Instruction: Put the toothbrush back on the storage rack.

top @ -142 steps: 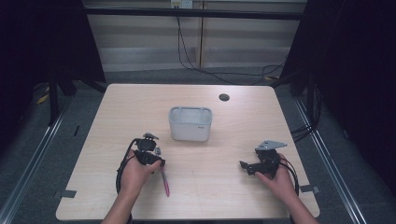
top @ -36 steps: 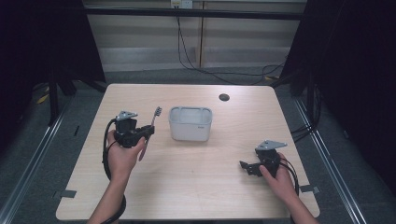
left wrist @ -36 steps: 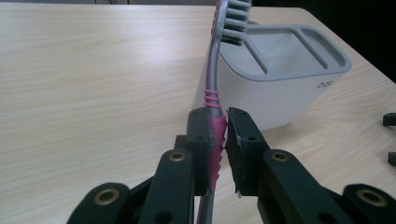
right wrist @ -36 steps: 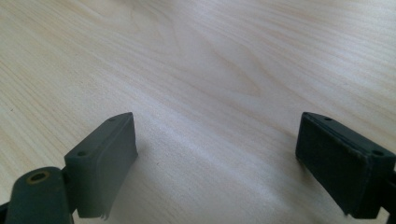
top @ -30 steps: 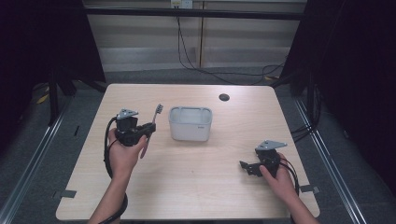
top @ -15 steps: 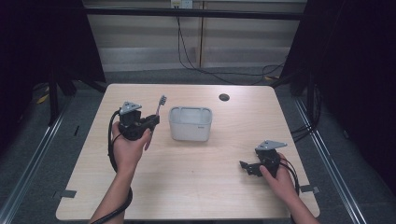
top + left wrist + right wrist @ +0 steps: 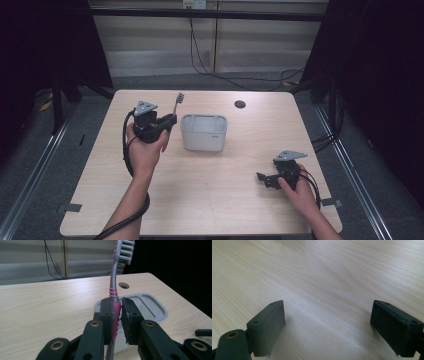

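Note:
A pink and grey toothbrush (image 7: 176, 103) (image 7: 114, 290) stands nearly upright, bristles at the top, with my left gripper (image 7: 169, 120) (image 7: 119, 315) shut on its pink handle. That gripper is held above the table just left of a grey rectangular holder (image 7: 203, 131) (image 7: 150, 305), which has two compartments. My right gripper (image 7: 264, 179) (image 7: 332, 327) rests low over the bare wood near the front right of the table (image 7: 215, 200), its jaws wide apart with nothing between them.
A small round dark hole (image 7: 240, 104) (image 7: 123, 285) lies in the tabletop behind the holder. Black cables trail from both grippers. Dark floor and metal rails surround the table on all sides.
My left gripper has lifted the toothbrush from the table's front left and carried it back and right, up beside the holder, with the brush turned upright. The right gripper has stayed put.

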`<state>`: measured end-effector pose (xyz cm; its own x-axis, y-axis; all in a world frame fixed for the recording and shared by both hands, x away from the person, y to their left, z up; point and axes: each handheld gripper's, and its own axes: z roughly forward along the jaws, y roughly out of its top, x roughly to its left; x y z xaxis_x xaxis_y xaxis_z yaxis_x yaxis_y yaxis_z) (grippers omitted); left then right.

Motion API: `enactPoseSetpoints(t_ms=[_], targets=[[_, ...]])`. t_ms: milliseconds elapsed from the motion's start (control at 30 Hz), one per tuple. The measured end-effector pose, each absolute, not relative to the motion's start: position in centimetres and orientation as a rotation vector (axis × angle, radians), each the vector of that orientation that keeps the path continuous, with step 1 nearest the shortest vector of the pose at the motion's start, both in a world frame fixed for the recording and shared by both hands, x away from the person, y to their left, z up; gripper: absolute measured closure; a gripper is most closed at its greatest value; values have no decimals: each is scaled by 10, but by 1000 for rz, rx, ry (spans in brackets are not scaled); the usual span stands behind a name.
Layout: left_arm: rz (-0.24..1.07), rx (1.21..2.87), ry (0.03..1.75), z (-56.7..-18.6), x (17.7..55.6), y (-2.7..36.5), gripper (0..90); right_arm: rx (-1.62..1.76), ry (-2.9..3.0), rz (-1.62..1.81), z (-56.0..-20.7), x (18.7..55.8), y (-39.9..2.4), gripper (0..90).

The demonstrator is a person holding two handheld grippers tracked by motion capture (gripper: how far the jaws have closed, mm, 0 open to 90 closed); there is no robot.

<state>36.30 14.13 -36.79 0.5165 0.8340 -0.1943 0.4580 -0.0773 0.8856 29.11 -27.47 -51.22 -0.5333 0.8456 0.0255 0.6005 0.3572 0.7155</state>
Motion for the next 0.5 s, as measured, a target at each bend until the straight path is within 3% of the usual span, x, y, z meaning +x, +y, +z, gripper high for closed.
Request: enactPoseSetpoints(t_ms=[500], targets=[[484, 1664, 1093, -362, 379, 132, 796, 1271, 2277, 979, -512, 291, -275, 117]])
